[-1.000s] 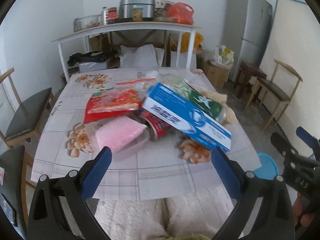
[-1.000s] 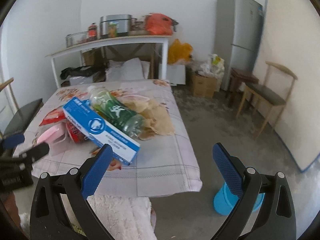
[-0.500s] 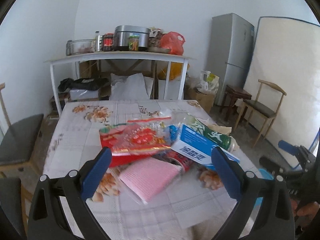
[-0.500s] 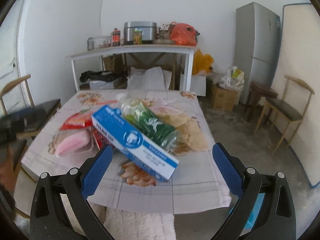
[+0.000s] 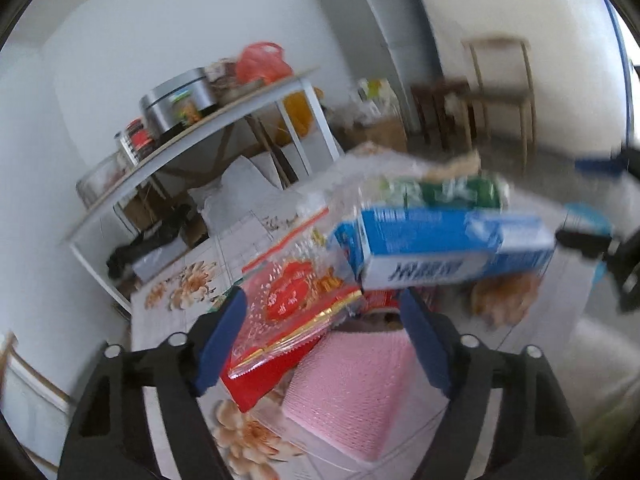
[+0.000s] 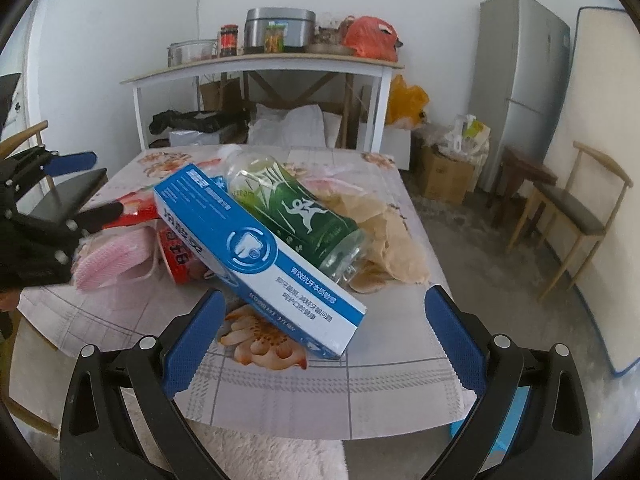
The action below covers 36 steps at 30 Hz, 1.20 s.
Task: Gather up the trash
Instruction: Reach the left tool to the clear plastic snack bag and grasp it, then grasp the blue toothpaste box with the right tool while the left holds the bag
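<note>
Trash heap on my floral-cloth surface [image 6: 380, 380]: long blue-and-white cardboard box [image 6: 256, 256] nearest, green-labelled clear plastic bottle [image 6: 300, 212] just behind, pink packet [image 5: 352, 384] at left. My left claw [image 5: 320, 344] is closing, pads not pressing the red foil bag [image 5: 296, 320] between them. Right claw [image 6: 320, 344] apart, empty.

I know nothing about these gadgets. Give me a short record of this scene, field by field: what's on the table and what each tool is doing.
surface: table with floral cloth
trash pile: blue box lying across a green bottle, red can, pink pack, red packet, crumpled brown paper
left gripper: fingers closing around the red packet and pink pack, not yet pressing
right gripper: open, empty, facing the blue box
</note>
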### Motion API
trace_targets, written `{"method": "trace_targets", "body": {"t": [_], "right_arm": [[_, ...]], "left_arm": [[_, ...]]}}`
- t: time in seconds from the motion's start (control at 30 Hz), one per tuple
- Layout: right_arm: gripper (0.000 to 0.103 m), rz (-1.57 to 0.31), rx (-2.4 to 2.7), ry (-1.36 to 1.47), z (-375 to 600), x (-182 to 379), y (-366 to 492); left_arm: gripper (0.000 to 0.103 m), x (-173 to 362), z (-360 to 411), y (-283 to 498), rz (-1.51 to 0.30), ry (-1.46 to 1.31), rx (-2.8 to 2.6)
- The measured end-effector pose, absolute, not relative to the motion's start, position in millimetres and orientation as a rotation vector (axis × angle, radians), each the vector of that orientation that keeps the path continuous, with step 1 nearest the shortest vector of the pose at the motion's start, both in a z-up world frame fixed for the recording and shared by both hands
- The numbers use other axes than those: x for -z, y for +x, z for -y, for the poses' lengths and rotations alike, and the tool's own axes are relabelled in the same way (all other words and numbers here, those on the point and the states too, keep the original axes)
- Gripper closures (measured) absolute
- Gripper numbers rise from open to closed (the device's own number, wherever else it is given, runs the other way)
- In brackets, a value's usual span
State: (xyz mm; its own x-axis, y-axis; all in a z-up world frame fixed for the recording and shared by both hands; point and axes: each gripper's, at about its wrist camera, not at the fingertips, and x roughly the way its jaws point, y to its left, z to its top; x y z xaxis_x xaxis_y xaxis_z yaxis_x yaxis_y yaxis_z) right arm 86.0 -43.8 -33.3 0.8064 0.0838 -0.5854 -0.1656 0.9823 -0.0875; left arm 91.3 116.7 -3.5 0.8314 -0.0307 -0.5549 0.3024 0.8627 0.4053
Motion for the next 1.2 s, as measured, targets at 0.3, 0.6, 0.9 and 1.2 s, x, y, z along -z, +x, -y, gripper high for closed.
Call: {"method": "trace_targets", "body": {"t": [0.3,0.6,0.9,1.2], "right_arm": [[0.008,-0.646,-0.124,-0.140,44,38,90],[0.008,-0.654,-0.109,-0.140,47,38,93],[0.008,-0.647,-0.102,-0.144,50,35,92],[0.008,-0.619,-0.093,-0.143,54,27,88]], "left_arm": [[0.050,27,-116,120,-0.641,0.612,0.170],[0.088,39,-100,117,-0.577,0.805,0.101],[0.099,37,-96,99,-0.450,0.929,0.004],[0.099,11,-112,85,-0.312,0.929,-0.174]]}}
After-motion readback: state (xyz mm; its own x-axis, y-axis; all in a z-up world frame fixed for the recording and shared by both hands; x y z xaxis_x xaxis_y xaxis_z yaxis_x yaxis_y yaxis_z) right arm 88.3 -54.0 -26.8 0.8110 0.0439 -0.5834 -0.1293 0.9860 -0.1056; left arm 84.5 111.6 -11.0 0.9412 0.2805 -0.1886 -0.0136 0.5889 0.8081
